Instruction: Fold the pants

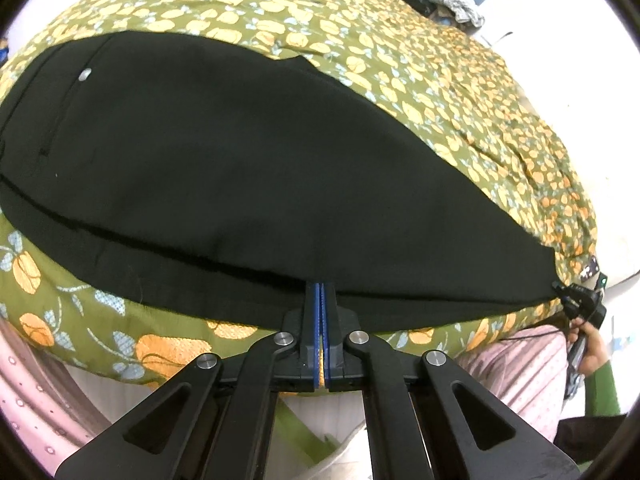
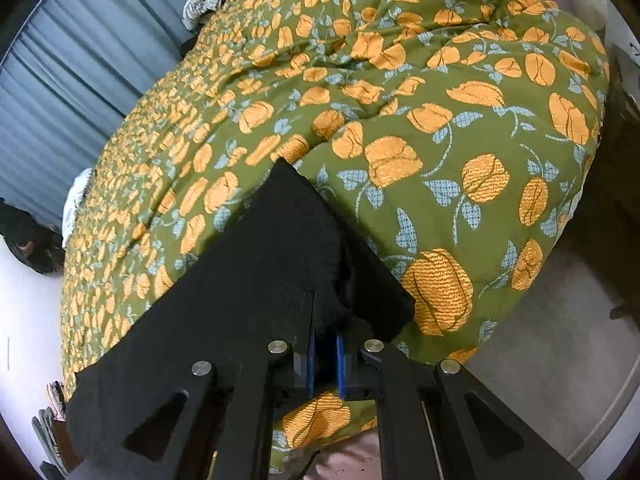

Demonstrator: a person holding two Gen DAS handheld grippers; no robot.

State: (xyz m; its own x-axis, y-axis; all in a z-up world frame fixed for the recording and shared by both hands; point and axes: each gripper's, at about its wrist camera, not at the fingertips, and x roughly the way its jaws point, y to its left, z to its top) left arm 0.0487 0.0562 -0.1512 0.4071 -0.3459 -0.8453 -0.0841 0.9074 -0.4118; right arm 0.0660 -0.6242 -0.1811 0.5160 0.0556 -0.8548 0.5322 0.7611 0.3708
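Observation:
The black pants lie spread flat across a green bedspread with orange flowers. My left gripper is shut on the near edge of the pants, its blue pads pressed together on the hem. In the right wrist view the pants run from the lower left up to a corner end. My right gripper is shut on that end of the pants, and black cloth bunches between its blue pads. The right gripper also shows in the left wrist view at the far right tip of the pants.
The bedspread is rumpled beyond the pants. A grey curtain hangs behind the bed. A crumpled grey cloth lies at the far edge. Pink dotted fabric and carpet floor lie below the bed's near edge.

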